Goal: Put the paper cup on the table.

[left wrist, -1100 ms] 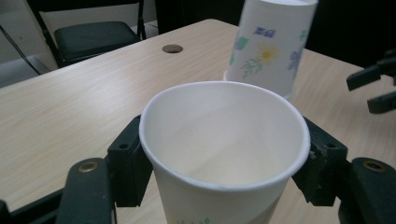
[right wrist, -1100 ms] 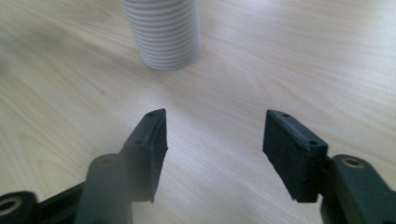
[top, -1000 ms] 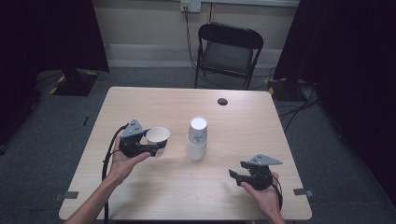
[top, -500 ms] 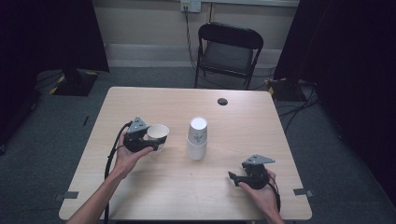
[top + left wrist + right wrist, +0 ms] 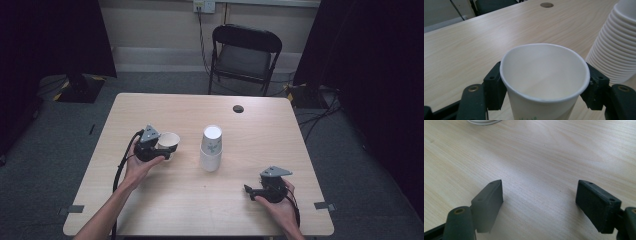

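A white paper cup [image 5: 169, 141] [image 5: 541, 72] sits mouth up between the jaws of my left gripper [image 5: 161, 148] [image 5: 545, 83], which is shut on it just under the rim, low over the left half of the table. A tall stack of upturned white paper cups [image 5: 211, 148] [image 5: 614, 50] stands at the table's middle, just right of the held cup. My right gripper [image 5: 248, 190] [image 5: 541, 200] lies low near the front right of the table, pointing left. Its jaws have just been opening and stand wide apart with only bare wood between them.
The light wooden table [image 5: 280, 145] has a dark round cable hole [image 5: 238, 108] [image 5: 546, 4] at the back. A black folding chair [image 5: 245, 55] stands behind the far edge. The stack's base [image 5: 484, 121] lies beyond the right gripper.
My left hand has lowered the cup toward the tabletop and shifted it slightly right. The right hand has stayed in place.
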`<state>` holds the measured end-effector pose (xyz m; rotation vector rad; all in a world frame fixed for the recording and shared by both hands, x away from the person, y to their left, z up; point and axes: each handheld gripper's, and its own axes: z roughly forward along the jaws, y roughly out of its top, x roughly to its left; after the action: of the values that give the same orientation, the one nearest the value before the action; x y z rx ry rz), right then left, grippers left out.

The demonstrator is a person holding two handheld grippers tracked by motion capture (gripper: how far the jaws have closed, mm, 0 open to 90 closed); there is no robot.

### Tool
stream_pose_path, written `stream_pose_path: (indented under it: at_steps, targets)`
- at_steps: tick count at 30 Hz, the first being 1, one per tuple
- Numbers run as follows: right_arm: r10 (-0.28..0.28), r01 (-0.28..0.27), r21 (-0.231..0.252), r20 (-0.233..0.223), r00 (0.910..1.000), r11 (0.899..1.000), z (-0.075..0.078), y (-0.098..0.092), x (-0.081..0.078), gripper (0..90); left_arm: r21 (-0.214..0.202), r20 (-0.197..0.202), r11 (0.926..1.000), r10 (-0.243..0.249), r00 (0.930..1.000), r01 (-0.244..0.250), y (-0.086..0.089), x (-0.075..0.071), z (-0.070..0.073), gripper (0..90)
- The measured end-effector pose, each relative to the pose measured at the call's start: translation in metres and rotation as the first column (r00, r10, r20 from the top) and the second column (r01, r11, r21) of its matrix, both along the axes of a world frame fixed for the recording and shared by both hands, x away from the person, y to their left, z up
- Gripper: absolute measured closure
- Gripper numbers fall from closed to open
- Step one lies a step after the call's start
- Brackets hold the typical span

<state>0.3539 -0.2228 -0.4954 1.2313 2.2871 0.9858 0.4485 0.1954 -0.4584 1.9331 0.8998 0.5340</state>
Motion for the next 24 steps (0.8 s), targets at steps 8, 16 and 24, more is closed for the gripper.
stream_pose_path:
  at_steps: [8, 16, 24]
  targets:
    - [0.0, 0.0, -0.009, 0.01, 0.9999, 1.0, -0.001, 0.001, -0.001, 21.6, -0.009, 0.004, 0.9999, 0.004, 1.0, -0.004, 0.002, -0.001, -0.008, 31.0]
    - [0.0, 0.0, -0.004, 0.023, 0.9997, 1.0, -0.002, 0.001, -0.002, 20.5, 0.002, -0.045, 0.9999, 0.012, 0.9989, -0.012, 0.01, -0.009, -0.008, 25.8]
    - [0.001, -0.001, 0.003, 0.033, 0.9995, 1.0, -0.004, 0.001, -0.003, 20.1, -0.023, -0.084, 0.9997, -0.009, 0.9965, 0.007, 0.006, -0.01, -0.01, 17.5]
